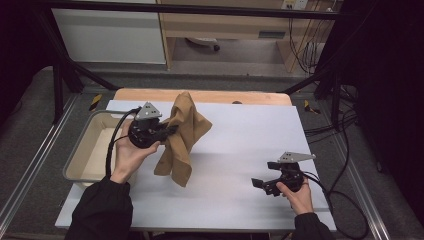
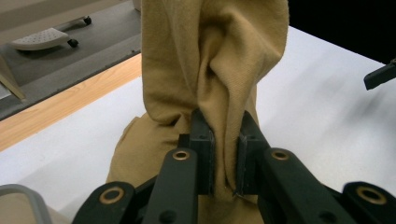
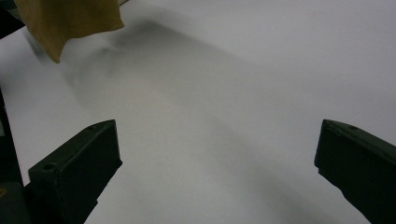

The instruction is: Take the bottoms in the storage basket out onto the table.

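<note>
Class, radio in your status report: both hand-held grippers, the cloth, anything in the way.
Left hand-held gripper shut on tan cloth, lifted, hanging. Right hand-held gripper open, empty, over white tabletop. Beige bin at left edge; path clear.

1. My left gripper (image 1: 172,130) is black, topped by a grey three-cornered plate, with a black cable trailing off it.
2. Its linkage arms carry brass-ringed pivots, seen in my left gripper view.
3. My right gripper (image 1: 263,174) matches: black, grey plate, black cable.
4. Both my sleeves are black.

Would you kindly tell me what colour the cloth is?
The cloth is plain mustard tan, clearest in the left gripper view.
</note>
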`<state>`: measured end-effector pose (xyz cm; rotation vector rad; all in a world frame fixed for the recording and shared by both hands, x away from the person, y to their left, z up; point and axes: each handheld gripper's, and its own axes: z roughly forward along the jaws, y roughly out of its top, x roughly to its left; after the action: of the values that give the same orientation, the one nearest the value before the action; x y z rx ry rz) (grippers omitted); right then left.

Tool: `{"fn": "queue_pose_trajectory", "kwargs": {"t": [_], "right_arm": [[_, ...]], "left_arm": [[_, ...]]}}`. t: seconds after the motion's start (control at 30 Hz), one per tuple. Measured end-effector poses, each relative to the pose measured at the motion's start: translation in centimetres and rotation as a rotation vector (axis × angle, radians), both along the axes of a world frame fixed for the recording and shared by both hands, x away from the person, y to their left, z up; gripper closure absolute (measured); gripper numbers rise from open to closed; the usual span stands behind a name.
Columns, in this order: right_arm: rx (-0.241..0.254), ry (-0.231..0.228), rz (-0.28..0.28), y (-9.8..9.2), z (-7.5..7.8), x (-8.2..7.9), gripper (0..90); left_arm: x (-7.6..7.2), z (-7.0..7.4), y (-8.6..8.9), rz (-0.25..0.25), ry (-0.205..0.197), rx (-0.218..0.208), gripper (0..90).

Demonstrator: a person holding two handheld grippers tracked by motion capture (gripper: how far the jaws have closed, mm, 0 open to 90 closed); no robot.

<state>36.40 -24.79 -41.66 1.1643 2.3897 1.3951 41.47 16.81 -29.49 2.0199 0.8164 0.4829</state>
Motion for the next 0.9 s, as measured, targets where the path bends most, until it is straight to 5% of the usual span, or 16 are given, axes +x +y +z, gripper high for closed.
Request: {"fn": "queue_pose_trajectory", "kwargs": {"t": [0.9], "right_arm": [[0.001, 0.001, -0.001, 0.0, 0.0, 0.0, 0.7]], "left_arm": [[0.7, -2.0, -3.8, -0.027, 0.025, -0.009, 79.9]]}}
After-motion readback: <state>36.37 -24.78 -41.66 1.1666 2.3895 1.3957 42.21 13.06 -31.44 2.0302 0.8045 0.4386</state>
